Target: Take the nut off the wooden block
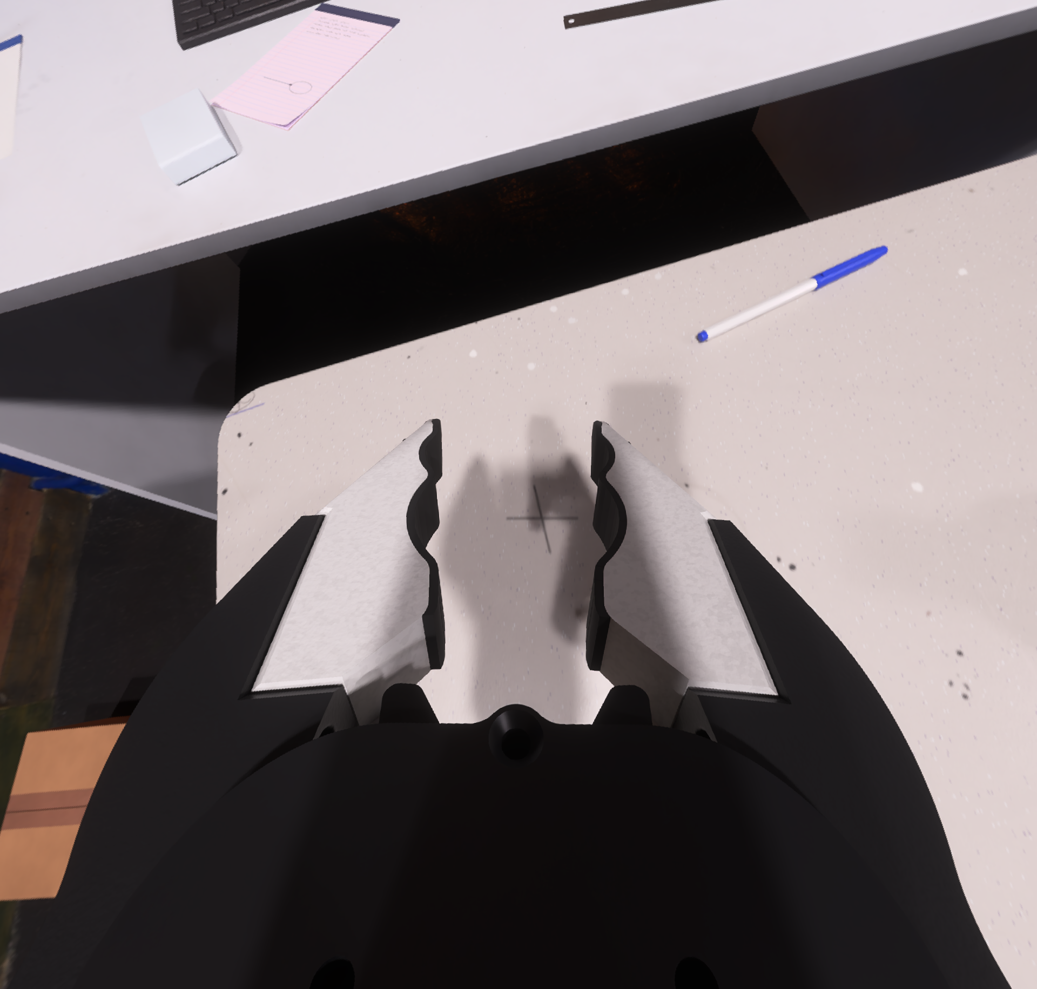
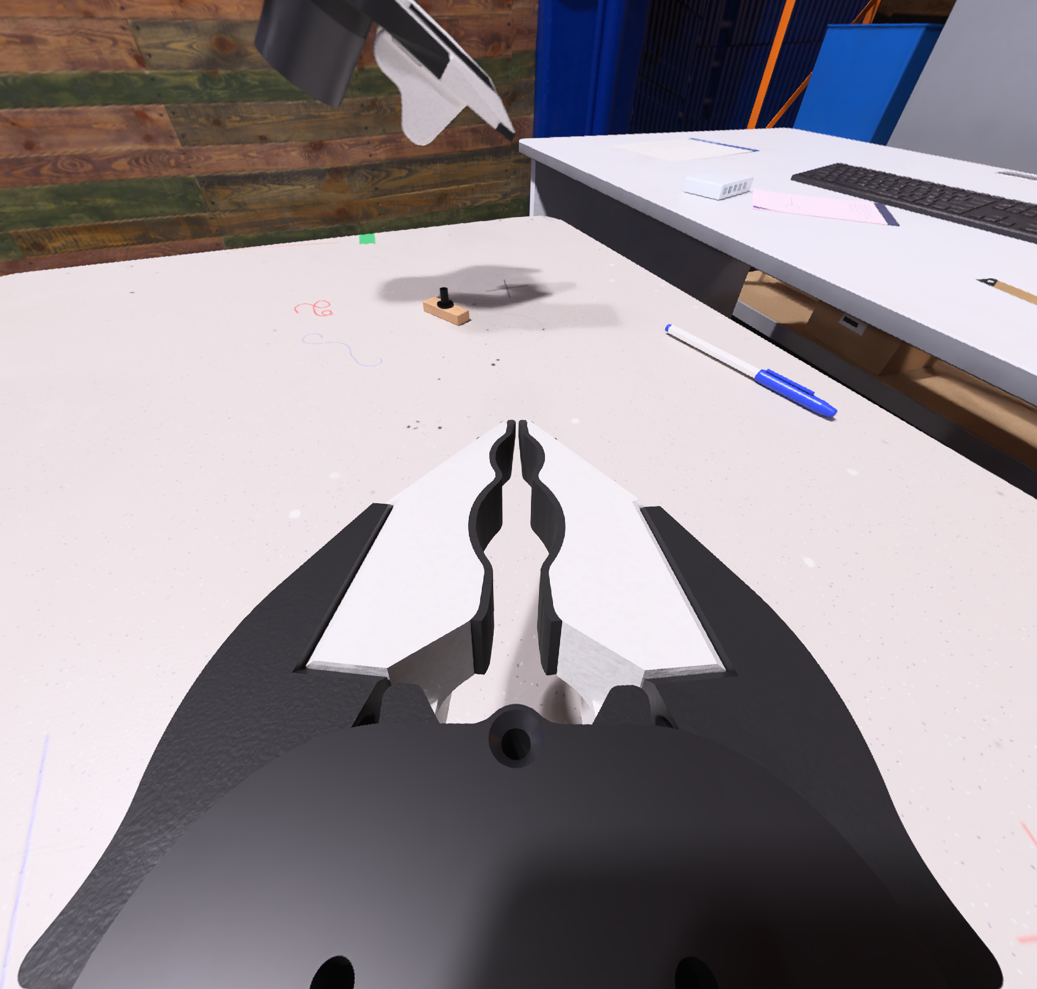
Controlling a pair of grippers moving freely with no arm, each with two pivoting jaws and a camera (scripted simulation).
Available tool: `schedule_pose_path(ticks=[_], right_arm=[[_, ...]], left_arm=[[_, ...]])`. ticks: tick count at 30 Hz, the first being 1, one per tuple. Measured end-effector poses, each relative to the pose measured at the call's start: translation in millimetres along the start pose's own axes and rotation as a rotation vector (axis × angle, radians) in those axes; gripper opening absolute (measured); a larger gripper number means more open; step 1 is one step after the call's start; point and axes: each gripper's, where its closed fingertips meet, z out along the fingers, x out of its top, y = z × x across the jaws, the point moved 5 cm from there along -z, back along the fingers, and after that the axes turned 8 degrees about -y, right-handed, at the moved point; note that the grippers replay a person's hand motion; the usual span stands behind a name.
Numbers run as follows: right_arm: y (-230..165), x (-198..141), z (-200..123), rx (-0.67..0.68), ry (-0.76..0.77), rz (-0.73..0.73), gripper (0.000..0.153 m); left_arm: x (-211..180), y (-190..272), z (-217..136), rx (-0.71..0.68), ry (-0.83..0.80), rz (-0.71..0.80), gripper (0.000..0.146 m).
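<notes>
Sitting far off on the worktop [image 2: 168, 457], the small wooden block [image 2: 447, 311] carries a black nut [image 2: 445, 303] on an upright stud. It looks light, rigid and slippery: pinch its flats. Left gripper [image 1: 516, 429] hangs spread overhead; right gripper [image 2: 517, 423] is pressed together, empty.

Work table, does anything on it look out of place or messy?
Mostly tidy. The work table carries red and blue scribbles, dark specks and a blue-capped pen lying loose; the wooden block sits flat, nut on.
</notes>
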Motion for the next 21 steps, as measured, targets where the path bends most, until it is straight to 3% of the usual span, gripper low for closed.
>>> schedule_pose_path(ticks=[3,6,14,21], right_arm=[[-0.3,0.7,-1.8,-0.004,0.017,-0.004,0.001],[0.1,0.2,-0.9,-0.014,0.009,-0.004,0.001],[-5.2,-4.2,8.3,-0.080,-0.071,-0.087,0.001],[-8.5,-6.1,11.4,-0.119,-0.099,-0.146,0.001]], left_arm=[[-11.3,3.0,-15.8,-0.006,0.004,0.009,0.052],[-22.0,14.0,-22.0,-0.110,-0.014,0.035,0.052],[-61.9,27.8,4.0,-0.303,-0.388,0.312,0.054],[-78.7,51.8,15.2,-0.353,-0.481,0.461,0.047]])
